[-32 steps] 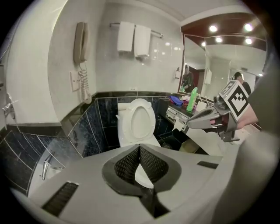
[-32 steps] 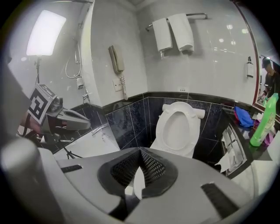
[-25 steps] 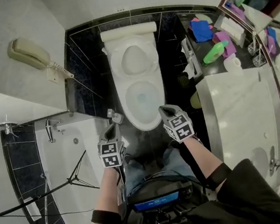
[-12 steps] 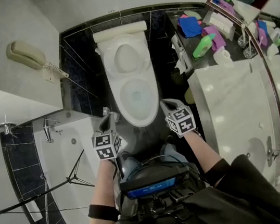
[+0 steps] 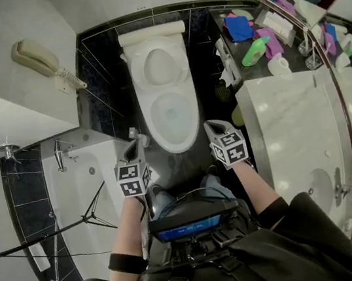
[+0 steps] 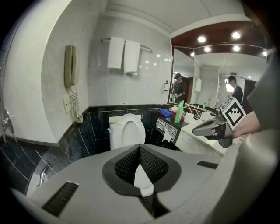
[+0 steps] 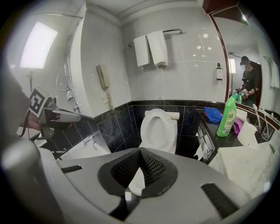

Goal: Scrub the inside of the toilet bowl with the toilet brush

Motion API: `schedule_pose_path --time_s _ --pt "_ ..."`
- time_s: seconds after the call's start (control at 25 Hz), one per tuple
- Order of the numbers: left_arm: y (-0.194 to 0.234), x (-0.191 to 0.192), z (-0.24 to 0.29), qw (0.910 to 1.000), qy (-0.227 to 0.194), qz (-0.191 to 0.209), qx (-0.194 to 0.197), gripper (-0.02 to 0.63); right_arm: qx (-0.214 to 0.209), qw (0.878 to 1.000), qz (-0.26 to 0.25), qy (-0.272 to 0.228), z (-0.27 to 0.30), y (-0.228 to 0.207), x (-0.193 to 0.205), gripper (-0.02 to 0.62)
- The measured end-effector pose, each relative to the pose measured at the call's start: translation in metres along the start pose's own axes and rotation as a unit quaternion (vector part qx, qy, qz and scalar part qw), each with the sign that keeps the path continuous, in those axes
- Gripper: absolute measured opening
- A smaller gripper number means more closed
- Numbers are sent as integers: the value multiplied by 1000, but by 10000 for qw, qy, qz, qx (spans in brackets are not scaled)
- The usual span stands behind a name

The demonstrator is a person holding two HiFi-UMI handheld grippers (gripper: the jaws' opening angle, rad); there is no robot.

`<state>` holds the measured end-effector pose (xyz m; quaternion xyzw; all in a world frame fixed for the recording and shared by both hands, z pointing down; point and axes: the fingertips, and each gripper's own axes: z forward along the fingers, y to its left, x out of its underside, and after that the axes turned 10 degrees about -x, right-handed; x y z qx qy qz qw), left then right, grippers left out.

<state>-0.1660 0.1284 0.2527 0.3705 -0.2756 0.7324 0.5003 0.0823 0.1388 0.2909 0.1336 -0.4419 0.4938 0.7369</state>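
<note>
Left gripper [image 5: 134, 138]: jaws pressed together, nothing held. Right gripper [image 5: 210, 127]: closed too, empty. Both hover flanking front of toilet [image 5: 154, 125], lid up.

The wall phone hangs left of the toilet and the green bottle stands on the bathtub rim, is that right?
Not quite. The green bottle stands on the dark counter right of the toilet, not on the bathtub rim, as the right gripper view shows. The wall phone does hang left of the toilet.
</note>
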Motion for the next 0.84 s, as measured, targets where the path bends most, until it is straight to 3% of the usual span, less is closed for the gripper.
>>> schedule_pose_path --time_s 0.84 --pt "-6 16 -17 9999 97 40 -64 0 12 10000 -61 46 -15 8 13 14"
